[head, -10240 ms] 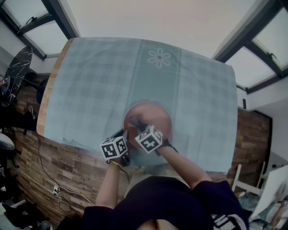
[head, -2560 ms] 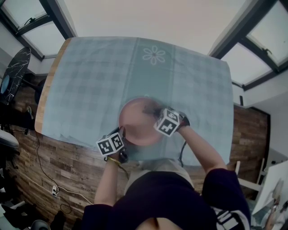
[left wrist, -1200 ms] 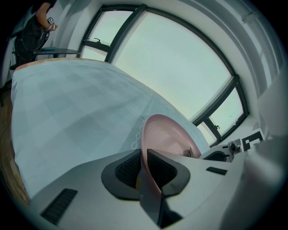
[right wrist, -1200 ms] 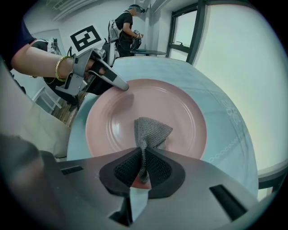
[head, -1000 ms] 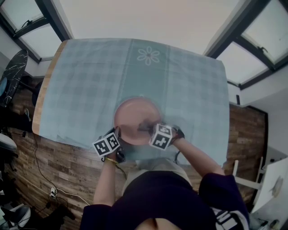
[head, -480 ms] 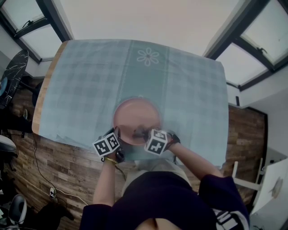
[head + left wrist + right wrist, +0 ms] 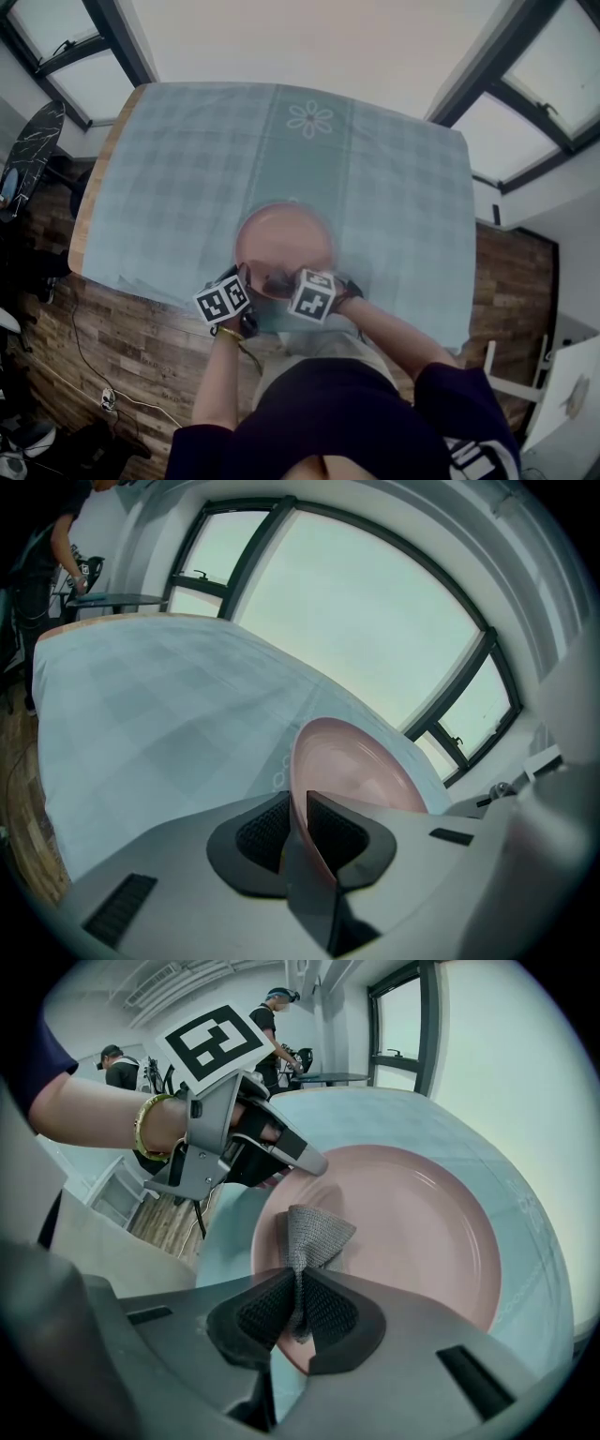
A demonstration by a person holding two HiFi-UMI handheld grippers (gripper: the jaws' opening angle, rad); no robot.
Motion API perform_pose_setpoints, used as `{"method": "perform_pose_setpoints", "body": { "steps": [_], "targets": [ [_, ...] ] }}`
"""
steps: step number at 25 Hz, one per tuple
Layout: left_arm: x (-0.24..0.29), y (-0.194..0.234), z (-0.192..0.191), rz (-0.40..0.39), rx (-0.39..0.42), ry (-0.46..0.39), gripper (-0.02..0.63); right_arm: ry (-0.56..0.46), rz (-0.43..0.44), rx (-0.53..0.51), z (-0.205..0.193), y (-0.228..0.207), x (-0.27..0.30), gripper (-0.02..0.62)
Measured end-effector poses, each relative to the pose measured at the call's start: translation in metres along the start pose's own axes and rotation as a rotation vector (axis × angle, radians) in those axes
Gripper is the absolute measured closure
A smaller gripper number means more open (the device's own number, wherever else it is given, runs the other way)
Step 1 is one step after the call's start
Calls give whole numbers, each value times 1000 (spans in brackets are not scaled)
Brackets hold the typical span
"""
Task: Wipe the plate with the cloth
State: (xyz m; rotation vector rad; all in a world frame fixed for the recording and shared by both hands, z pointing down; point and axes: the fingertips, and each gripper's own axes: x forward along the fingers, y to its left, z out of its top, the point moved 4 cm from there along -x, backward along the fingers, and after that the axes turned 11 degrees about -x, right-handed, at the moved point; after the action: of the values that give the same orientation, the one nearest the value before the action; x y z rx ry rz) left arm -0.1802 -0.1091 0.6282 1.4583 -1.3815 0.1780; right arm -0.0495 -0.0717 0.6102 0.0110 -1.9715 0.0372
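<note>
– What's nearest?
– Two grippers. The right gripper (image 7: 298, 1312) is clamped on one grey cloth (image 7: 316, 1232), which lies on the near part of the single pink plate (image 7: 422, 1241). The left gripper (image 7: 298, 825) pinches that plate's near rim.
– And underneath?
– A checked pale-teal tablecloth (image 7: 178, 178) over a wood-edged worktop (image 7: 84, 220), with plank floor (image 7: 122, 347) below and big windows (image 7: 539, 103) beyond.
– Anything one view adds?
– The right gripper view shows the cloth's weave, and two people (image 7: 120, 1068) far behind.
</note>
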Motion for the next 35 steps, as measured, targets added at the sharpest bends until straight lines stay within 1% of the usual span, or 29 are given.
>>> {"method": "perform_pose_setpoints", "body": {
  "steps": [5,7,10,12,18,25,27,30,35],
  "targets": [
    [-8,-1,-1,3,-4,-28,546,-55,-9,42,6,2,-9,563],
    [-15,-3,0,-4,-8,-46,523,-97,-26,83,8,2,-15,563],
    [-26,-11,0,-25,-6,-69,502,-169,-59,186,6,1,-23,563],
    [-34,-16,0,-34,0,-90,500,-203,-90,239,5,-2,-31,563],
    [-62,-30,-12,-54,16,-128,500,-292,-176,308,7,2,-55,563],
    [-96,-51,-35,-76,50,-169,502,-425,-244,439,0,18,-82,563],
    [-107,-55,-42,-83,53,-181,509,-458,-269,467,-2,24,-91,563],
    [-124,-63,-52,-94,52,-208,543,-496,-307,503,-6,35,-105,563],
    [-149,-76,-70,-98,76,-226,571,-539,-337,540,-13,55,-124,563]
  ]
}}
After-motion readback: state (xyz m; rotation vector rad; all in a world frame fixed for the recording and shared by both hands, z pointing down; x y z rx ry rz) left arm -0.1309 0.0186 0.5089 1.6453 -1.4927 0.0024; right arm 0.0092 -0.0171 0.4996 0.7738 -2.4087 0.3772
